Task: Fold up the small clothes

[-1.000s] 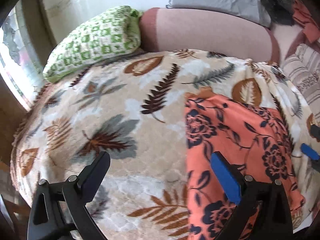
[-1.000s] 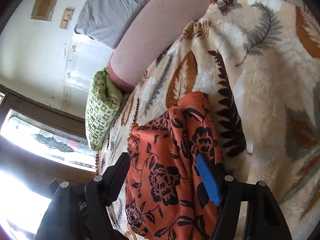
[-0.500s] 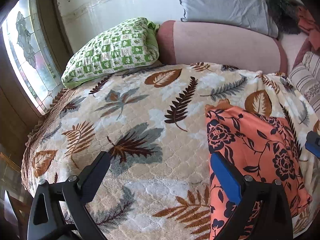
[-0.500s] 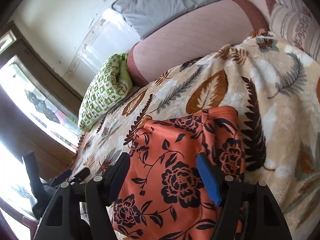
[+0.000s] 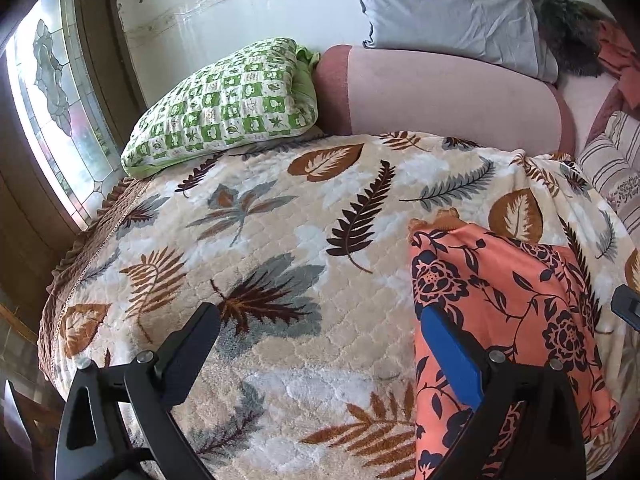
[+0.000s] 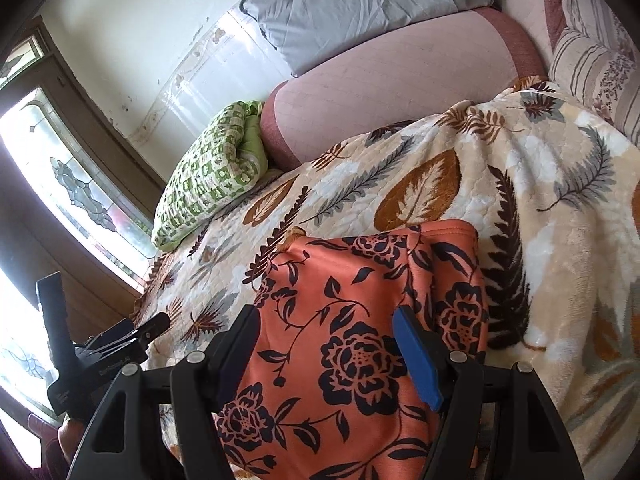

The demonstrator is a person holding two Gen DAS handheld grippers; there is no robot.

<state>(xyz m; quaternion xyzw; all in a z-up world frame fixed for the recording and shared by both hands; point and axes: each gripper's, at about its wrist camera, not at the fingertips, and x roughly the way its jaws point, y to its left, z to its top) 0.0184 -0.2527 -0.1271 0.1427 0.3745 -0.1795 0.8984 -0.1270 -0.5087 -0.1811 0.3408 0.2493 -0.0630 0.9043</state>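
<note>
An orange garment with dark floral print lies folded flat on the leaf-patterned blanket. It also shows in the right wrist view. My left gripper is open and empty, held above the blanket to the left of the garment, its blue-padded finger over the garment's left edge. My right gripper is open and empty, held above the garment's near part. The left gripper also shows at the left edge of the right wrist view.
A green checked pillow lies at the back left. A pink bolster and a grey pillow lie behind the blanket. A striped cushion is at the right. A stained-glass window is on the left.
Both grippers have pulled back and up from the garment, so more of the bed and room shows. The right wrist view has levelled out. The garment lies still.
</note>
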